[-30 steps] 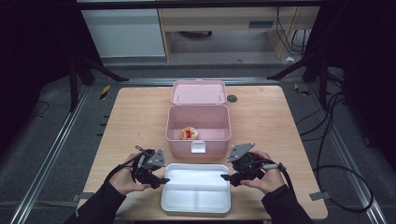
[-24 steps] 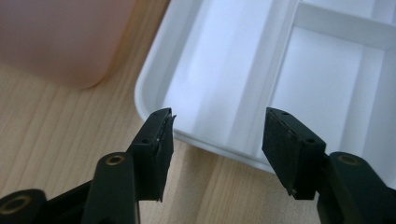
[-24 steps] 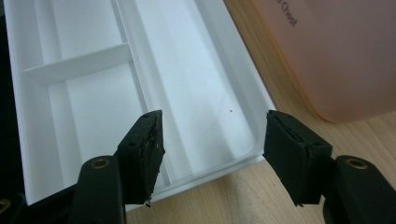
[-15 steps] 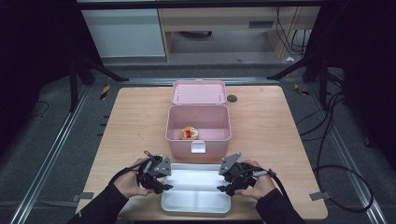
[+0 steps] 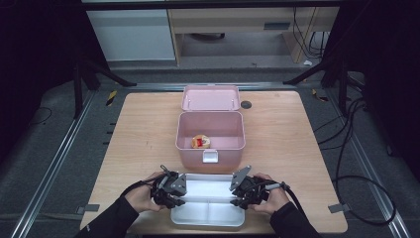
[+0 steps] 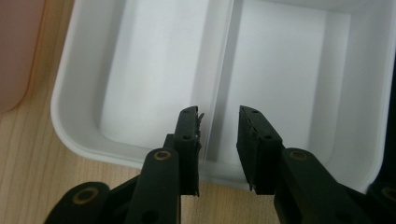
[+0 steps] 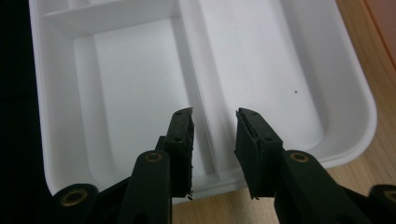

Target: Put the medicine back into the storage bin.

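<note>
A white divided tray (image 5: 208, 221) lies at the table's near edge. My left gripper (image 5: 181, 193) reaches over its left end and my right gripper (image 5: 236, 194) over its right end. In the left gripper view the left gripper (image 6: 218, 116) straddles the tray's middle divider (image 6: 224, 56). Its jaws have just been closing, and a gap still shows beside the wall. In the right gripper view the right gripper (image 7: 214, 116) straddles the same divider (image 7: 191, 60). These jaws have also been closing without pressing on it. The tray's compartments hold nothing.
Behind the tray stands an open pink box (image 5: 210, 148) with its lid (image 5: 210, 97) folded back. A small round orange and red item (image 5: 200, 142) lies inside. A dark disc (image 5: 246, 104) sits near the table's far edge. Bare wood lies left and right.
Both hands have moved inward from the tray's ends and sunk over it. Both pairs of jaws have narrowed around the tray's divider.
</note>
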Demonstrator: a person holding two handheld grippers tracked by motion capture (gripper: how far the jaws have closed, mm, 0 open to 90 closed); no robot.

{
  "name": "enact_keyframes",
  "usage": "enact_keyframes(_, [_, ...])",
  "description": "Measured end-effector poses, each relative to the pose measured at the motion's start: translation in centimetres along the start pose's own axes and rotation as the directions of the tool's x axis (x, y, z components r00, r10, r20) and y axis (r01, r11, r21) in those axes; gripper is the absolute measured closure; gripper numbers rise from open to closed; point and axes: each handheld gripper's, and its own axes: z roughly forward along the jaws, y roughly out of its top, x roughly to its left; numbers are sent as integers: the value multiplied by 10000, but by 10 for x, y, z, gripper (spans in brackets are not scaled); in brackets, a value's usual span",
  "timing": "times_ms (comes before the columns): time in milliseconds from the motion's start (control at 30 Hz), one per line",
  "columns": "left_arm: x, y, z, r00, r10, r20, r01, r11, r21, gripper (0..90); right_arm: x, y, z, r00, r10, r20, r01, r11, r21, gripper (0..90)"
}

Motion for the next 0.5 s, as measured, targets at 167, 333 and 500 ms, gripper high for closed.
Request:
enact_keyframes(167, [2,3,5,10000,-30,33,29,9997,245,760,1,1,4,9998,-136,-146,139,9997,220,731])
enact_keyframes(333, [3,3,5,10000,-23,66,20,9993,370,838,2,2,8,9995,-222,-239,232,9988,430,763])
enact_keyframes(500, [3,4,6,9998,1,200,-9,9992,398,854,-2,1,8,9996,-219,-172,225,9992,340,824])
